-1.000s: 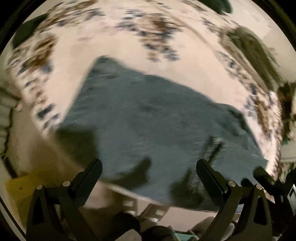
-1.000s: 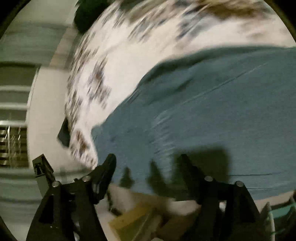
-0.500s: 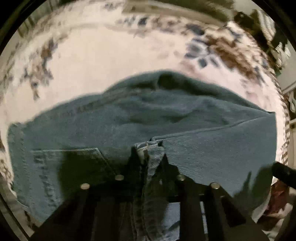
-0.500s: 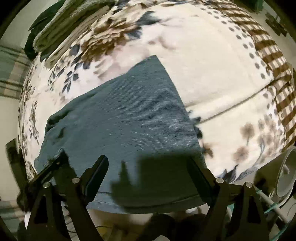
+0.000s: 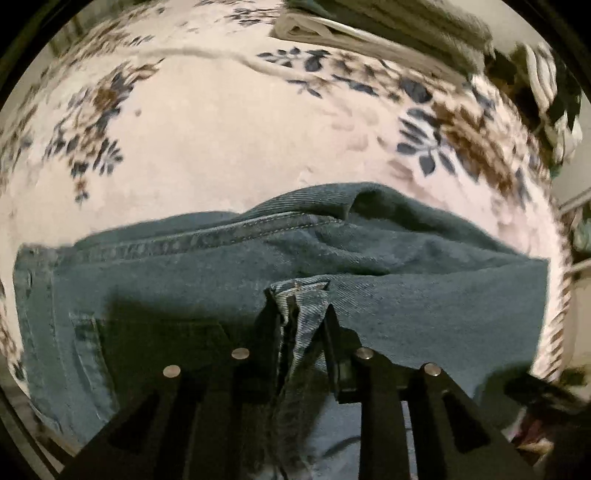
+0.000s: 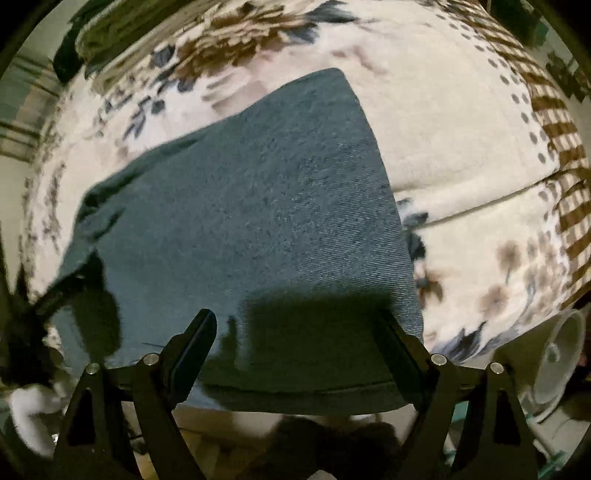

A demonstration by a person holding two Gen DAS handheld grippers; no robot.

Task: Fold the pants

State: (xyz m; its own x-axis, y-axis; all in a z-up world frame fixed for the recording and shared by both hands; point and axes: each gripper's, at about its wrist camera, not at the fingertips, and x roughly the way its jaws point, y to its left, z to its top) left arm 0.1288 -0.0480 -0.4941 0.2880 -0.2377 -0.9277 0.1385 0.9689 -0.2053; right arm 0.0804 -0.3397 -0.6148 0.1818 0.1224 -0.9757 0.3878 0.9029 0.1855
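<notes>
Blue denim pants (image 5: 221,266) lie on a floral bedspread (image 5: 221,140). In the left wrist view my left gripper (image 5: 299,306) is shut on a bunched fold of the pants' edge, with a back pocket (image 5: 88,339) to its left. In the right wrist view the pants (image 6: 258,206) lie flat as a folded panel reaching the bed's near edge. My right gripper (image 6: 299,328) is open, its fingers spread over the near hem, holding nothing.
Folded pale and green cloth (image 5: 369,26) lies at the far side of the bed. A white fan (image 6: 557,365) stands beyond the bed's right corner. The left gripper's dark arm (image 6: 55,295) shows at the left of the right wrist view.
My left gripper has swung over the pants and shut on a fold of denim. The right gripper moved along to the pants' other end and stays open.
</notes>
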